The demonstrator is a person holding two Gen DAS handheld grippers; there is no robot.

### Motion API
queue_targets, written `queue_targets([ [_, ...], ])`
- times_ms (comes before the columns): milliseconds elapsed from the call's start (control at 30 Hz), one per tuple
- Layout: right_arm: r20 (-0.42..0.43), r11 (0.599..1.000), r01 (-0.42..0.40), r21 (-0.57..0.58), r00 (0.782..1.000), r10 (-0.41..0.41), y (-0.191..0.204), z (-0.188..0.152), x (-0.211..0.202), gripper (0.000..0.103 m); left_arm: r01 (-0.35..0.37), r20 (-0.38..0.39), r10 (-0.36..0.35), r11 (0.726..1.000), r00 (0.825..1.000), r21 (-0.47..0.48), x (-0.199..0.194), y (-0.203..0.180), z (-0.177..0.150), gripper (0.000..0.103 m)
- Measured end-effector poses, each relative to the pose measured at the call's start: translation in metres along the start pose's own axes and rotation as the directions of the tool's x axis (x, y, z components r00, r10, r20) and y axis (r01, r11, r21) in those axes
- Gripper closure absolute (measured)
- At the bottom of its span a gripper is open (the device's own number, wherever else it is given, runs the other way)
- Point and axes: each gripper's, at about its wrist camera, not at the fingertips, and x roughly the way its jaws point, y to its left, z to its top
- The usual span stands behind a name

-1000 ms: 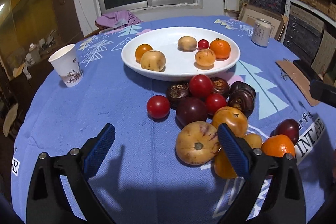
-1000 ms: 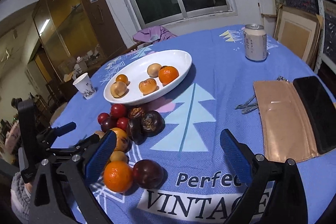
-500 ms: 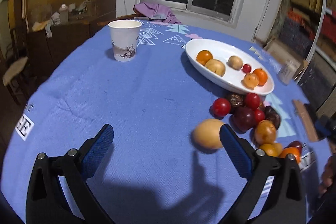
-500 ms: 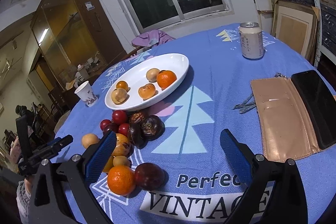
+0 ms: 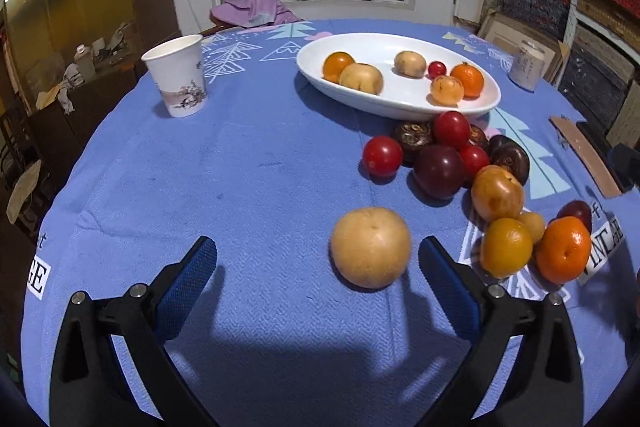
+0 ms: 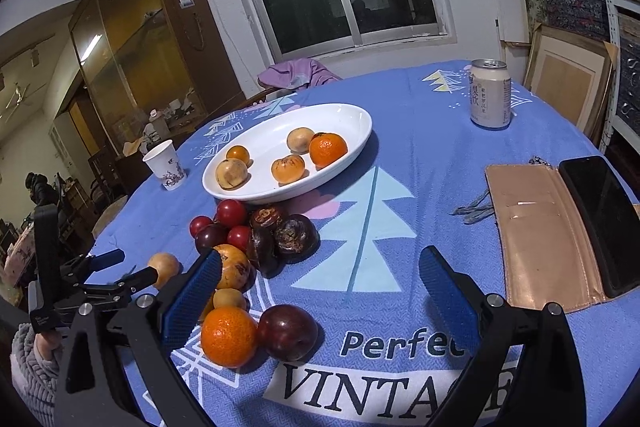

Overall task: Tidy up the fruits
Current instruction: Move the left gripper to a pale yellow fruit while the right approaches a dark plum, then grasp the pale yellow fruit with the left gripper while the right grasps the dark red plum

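Left gripper (image 5: pixel 316 269) wide open, empty; tan fruit (image 5: pixel 370 247) sits just ahead, nearer its right finger. Looks round, smooth (likely rolls): grip across widest part. Right gripper (image 6: pixel 320 291) open too.

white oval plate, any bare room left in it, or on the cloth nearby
The white oval plate is bare at its far end, beyond the orange mandarin. The blue tablecloth lies open between the white paper cup and the loose fruit pile, which crowds the plate's near rim.

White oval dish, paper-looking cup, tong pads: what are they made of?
Dish: likely glazed ceramic; glossy white with highlights. Cup: probably paper; thin rolled rim, matte printed wall. Left tongs pads: blue, finely textured, possibly rubber or foam, on black arms.
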Motion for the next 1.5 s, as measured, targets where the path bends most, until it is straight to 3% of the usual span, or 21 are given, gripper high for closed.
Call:
queue_targets([
  [167, -0.016, 0.995, 0.049, -0.091, 0.999, -0.051, 0.012, -0.007, 0.000, 0.003, 0.000, -0.017, 0.001, 1.000, 1.000, 0.024, 0.005, -0.007, 0.002, 0.004],
  [233, -0.030, 0.992, 0.062, -0.110, 0.997, -0.066, 0.014, -0.012, 0.000, 0.003, 0.002, -0.039, -0.002, 1.000, 0.999, 0.016, 0.010, -0.005, 0.002, 0.017],
  [400, -0.032, 0.984, 0.079, -0.157, 0.996, -0.085, 0.022, -0.021, -0.004, 0.004, 0.032, -0.062, -0.029, 0.999, 0.998, 0.043, 0.016, -0.012, 0.003, 0.028],
  [533, -0.040, 0.984, 0.079, -0.159, 0.995, -0.087, 0.022, -0.023, -0.004, 0.020, 0.061, -0.084, -0.056, 0.997, 0.995, 0.054, 0.021, -0.016, 0.003, 0.032],
  [667, -0.068, 0.984, 0.072, -0.165, 0.994, -0.085, 0.022, -0.024, 0.001, 0.026, 0.068, -0.103, -0.063, 0.997, 0.993, 0.047, 0.025, -0.016, 0.004, 0.032],
  [833, -0.129, 0.982, 0.061, -0.177, 0.988, -0.085, 0.024, -0.027, 0.015, 0.026, 0.061, -0.105, -0.055, 0.997, 0.993, 0.048, 0.025, -0.017, 0.004, 0.031],
  [1067, -0.145, 0.979, 0.053, -0.197, 0.986, -0.082, 0.028, -0.029, 0.018, 0.026, 0.050, -0.113, -0.045, 0.998, 0.993, 0.038, 0.028, -0.015, 0.004, 0.025],
  [1200, -0.129, 0.971, -0.063, -0.232, 0.991, 0.034, 0.042, -0.030, 0.010, 0.026, 0.048, -0.113, -0.043, 0.998, 0.993, 0.034, 0.027, -0.014, 0.004, 0.023],
  [1367, -0.083, 0.995, 0.013, -0.102, 0.996, -0.021, 0.014, -0.022, 0.003, 0.026, 0.047, -0.118, -0.044, 0.999, 0.992, 0.021, 0.028, -0.011, 0.004, 0.019],
  [1500, -0.114, 0.982, 0.001, -0.189, 0.993, -0.023, 0.031, -0.027, 0.008, 0.026, 0.046, -0.117, -0.043, 0.999, 0.992, 0.022, 0.029, -0.011, 0.004, 0.019],
])
